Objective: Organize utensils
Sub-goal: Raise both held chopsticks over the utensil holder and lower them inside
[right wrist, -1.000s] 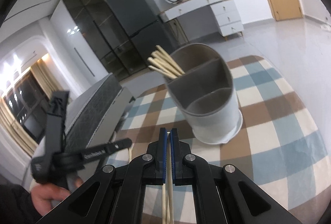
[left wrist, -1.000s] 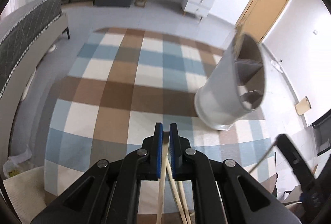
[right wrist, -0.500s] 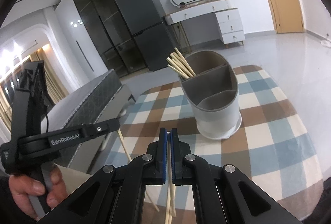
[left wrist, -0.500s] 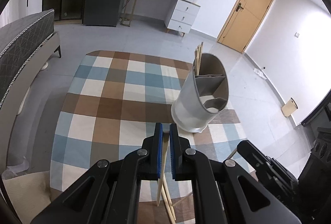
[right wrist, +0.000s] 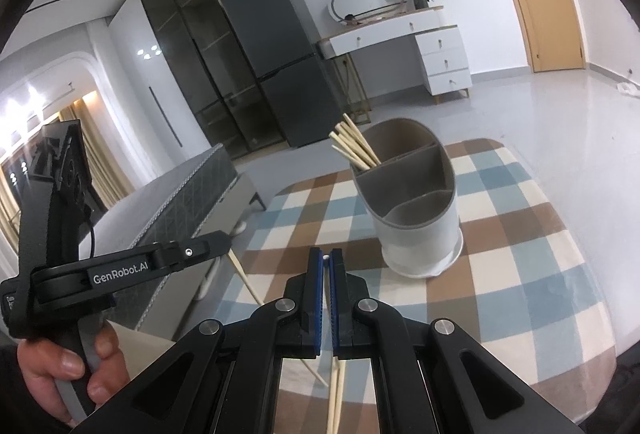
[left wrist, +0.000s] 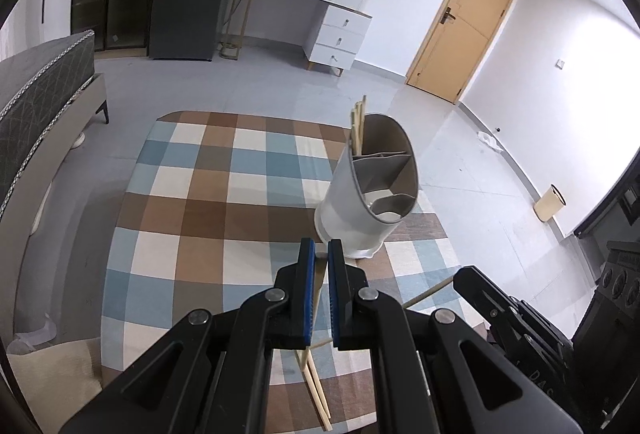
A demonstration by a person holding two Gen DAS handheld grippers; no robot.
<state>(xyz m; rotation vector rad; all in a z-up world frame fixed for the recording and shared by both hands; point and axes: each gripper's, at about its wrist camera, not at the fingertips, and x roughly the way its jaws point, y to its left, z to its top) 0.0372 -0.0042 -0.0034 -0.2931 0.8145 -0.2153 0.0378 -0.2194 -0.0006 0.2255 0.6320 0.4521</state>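
Observation:
A white utensil holder (left wrist: 352, 209) with grey compartments stands on the checked tablecloth (left wrist: 180, 234). Several pale chopsticks (left wrist: 357, 125) lean in its far compartment. My left gripper (left wrist: 318, 254) is shut on one chopstick (left wrist: 316, 286), just short of the holder's base. My right gripper (right wrist: 328, 258) is shut on another chopstick (right wrist: 335, 394), whose tip shows between the blue pads. From the right wrist, the holder (right wrist: 416, 222) sits ahead and slightly right. The left gripper (right wrist: 224, 244) is at the left, held by a hand (right wrist: 60, 366), with its chopstick (right wrist: 244, 278) slanting down.
The cloth covers a rounded table (right wrist: 520, 274) whose edge curves close on all sides. A grey bed (left wrist: 36, 105) lies left. A dark fridge (right wrist: 280, 57), white dresser (left wrist: 332, 21) and wooden door (left wrist: 460, 21) line the far walls. A beige cushion (left wrist: 48, 374) lies low left.
Both grippers have lifted and drawn back from the holder, which now looks smaller and farther away. Each still holds its chopstick.

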